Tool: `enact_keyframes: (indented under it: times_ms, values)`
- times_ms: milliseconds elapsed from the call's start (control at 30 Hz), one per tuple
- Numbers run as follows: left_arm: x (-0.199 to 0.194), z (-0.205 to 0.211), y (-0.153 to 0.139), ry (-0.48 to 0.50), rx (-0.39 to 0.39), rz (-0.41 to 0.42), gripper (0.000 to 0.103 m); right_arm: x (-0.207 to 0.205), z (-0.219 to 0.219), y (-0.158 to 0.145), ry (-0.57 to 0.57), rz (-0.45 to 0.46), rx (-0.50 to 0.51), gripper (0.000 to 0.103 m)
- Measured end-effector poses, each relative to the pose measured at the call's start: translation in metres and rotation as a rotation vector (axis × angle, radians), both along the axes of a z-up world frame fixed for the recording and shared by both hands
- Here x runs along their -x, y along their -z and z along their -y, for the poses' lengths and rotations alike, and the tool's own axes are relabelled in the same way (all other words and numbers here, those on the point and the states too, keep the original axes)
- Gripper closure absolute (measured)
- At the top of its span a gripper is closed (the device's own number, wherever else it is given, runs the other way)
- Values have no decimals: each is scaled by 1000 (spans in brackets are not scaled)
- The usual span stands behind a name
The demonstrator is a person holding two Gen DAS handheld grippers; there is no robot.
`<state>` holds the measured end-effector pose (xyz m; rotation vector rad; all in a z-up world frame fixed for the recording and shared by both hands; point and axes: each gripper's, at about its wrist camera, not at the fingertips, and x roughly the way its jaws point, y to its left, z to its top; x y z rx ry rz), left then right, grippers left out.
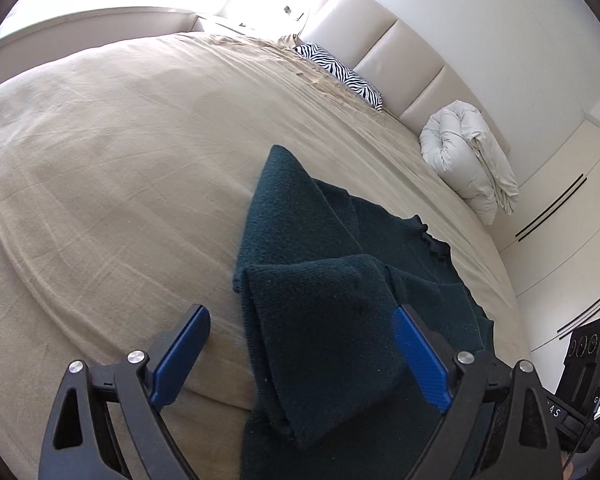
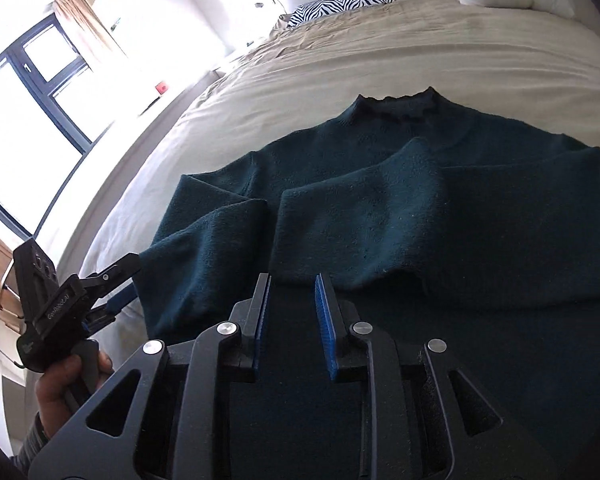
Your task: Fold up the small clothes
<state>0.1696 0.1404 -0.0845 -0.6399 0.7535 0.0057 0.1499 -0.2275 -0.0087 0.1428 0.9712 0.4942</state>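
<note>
A dark green knitted sweater point(image 2: 440, 208) lies flat on the beige bed cover point(image 2: 340, 64), collar away from me, both sleeves folded in across its body. In the left wrist view the sweater point(image 1: 324, 292) lies with a folded sleeve end between my fingers. My left gripper point(image 1: 300, 320) is open, its blue pads wide apart over that sleeve end. It also shows in the right wrist view point(image 2: 120, 284) at the sweater's left edge. My right gripper point(image 2: 292, 284) hovers over the sweater's lower part, its jaws partly open and holding nothing.
A zebra-print pillow point(image 1: 340, 72) and a rolled white duvet point(image 1: 468, 152) lie by the padded headboard point(image 1: 380, 40). A large window point(image 2: 32, 80) is to the left of the bed. Wardrobe doors point(image 1: 560, 208) stand to the right.
</note>
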Motion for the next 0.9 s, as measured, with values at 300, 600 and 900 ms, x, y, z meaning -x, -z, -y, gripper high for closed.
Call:
enact_keyframes:
  times_ms: [300, 600, 900]
  values:
    - [-15, 10, -1, 46, -75, -14, 89, -1, -15, 0, -47, 139, 203, 47]
    - [14, -34, -50, -7, -33, 96, 89, -12, -54, 16, -118, 232, 411, 47]
    - [0, -60, -28, 68, 153, 50, 89, -20, -125, 57, -252, 280, 636, 48]
